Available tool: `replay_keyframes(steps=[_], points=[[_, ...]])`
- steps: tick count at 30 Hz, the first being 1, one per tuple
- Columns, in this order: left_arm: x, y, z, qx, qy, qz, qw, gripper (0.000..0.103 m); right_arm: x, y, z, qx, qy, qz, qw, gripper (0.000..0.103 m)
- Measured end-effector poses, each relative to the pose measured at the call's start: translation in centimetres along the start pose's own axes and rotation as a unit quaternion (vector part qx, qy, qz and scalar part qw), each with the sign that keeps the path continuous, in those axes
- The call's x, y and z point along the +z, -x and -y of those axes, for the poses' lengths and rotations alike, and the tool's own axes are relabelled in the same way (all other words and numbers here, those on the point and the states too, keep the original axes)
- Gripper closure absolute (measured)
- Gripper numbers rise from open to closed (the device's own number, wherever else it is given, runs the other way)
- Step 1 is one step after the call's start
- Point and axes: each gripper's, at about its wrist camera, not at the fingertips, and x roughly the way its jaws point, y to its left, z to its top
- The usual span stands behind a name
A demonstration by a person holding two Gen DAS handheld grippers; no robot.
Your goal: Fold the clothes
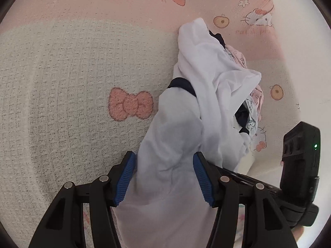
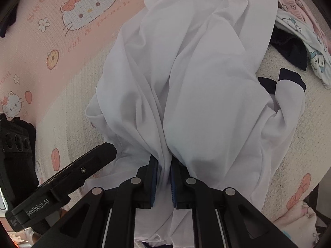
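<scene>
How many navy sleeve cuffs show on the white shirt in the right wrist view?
1: the navy cuff lies right of the white shirt, on the blanket. The other may be hidden.

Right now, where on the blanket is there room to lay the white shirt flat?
The cream knitted patch left of the white navy-trimmed shirt, around the pink woven bow, is bare, up to the pink band. It is crowded right of the shirt, where pink and cartoon-print clothes lie heaped.
</scene>
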Motion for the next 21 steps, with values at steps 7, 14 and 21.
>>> replay_keyframes(steps=[7,14,21], points=[[-0.4,0.2,0.8,-0.016,-0.034,0.014,0.9992,0.076,0.6,0.0,0.5,0.0,0.022,-0.005,1.0,0.093],[-1.3,0.5,1.6,-0.052,-0.032,0.028,0.9977,0.085,1.3,1.1,2.4,0.029,0.007,-0.014,0.999,0.08],[-1.0,1.6,3.5,-0.071,-0.047,0.053,0.995,0.085,3.4,2.9,4.2,0.063,-0.015,-0.015,0.998,0.065]])
